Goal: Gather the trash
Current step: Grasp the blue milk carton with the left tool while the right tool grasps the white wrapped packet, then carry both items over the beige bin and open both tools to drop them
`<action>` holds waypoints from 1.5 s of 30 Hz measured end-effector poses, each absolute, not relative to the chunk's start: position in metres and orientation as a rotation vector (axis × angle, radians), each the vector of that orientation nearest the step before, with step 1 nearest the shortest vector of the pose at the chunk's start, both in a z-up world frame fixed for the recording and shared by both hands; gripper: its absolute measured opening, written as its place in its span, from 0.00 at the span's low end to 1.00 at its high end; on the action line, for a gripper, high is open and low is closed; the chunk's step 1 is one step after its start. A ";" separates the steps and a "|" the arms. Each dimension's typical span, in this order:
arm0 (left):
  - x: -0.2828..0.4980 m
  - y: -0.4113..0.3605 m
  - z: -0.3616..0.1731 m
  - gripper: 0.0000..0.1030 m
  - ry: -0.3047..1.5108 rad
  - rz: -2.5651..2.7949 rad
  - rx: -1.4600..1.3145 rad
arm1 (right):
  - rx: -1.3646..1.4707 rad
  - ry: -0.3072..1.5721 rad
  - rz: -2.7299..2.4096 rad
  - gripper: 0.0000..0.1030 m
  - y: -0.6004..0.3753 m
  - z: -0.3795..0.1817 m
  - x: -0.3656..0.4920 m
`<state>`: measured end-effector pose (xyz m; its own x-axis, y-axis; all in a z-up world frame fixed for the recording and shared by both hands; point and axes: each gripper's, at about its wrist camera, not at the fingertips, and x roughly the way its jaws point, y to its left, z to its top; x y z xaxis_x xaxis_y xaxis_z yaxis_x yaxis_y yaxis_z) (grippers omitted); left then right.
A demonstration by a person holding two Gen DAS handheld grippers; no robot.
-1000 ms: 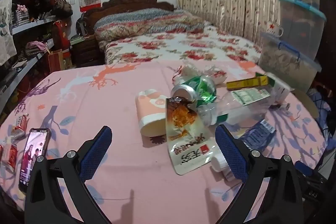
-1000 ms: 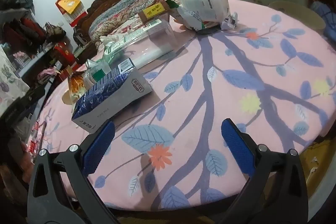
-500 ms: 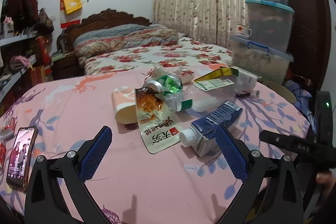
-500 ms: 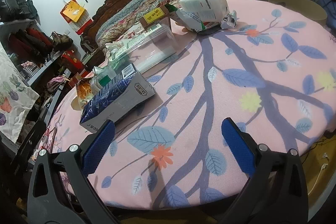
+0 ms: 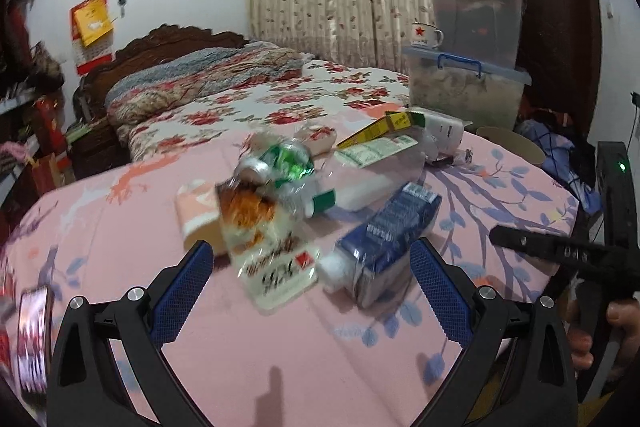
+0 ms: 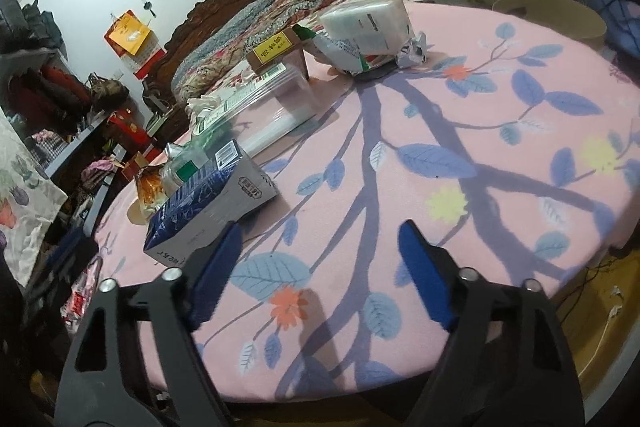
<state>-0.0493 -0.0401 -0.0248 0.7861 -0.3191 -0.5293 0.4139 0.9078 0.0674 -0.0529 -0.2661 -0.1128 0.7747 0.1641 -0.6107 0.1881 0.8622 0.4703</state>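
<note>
Trash lies in a heap on the round pink table (image 5: 280, 355): a blue milk carton (image 5: 388, 235) (image 6: 208, 203), a snack pouch (image 5: 268, 247), a crushed green can (image 5: 280, 163), a paper cup (image 5: 198, 215), a clear plastic bottle (image 5: 360, 183) and a yellow box (image 5: 384, 127) (image 6: 272, 51). My left gripper (image 5: 306, 291) stands open just short of the pouch and carton, holding nothing. My right gripper (image 6: 320, 275) hovers over bare tablecloth right of the carton; its jaws are closing with nothing between them.
A beige bin (image 6: 560, 15) (image 5: 508, 147) stands beyond the table's far right edge. Stacked plastic storage boxes (image 5: 472, 27) rise behind it. A phone (image 5: 34, 343) lies at the table's left. A bed (image 5: 248, 99) fills the back. A hand (image 5: 612, 339) holds the right gripper's handle.
The left view has swung right and nearer the trash, bringing the carton between its fingers' line. The right gripper's fingers have drawn closer together.
</note>
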 end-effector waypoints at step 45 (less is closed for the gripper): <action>0.016 -0.147 -0.028 0.46 0.811 -0.782 0.222 | 0.335 0.513 -0.014 0.37 -0.421 -0.033 0.059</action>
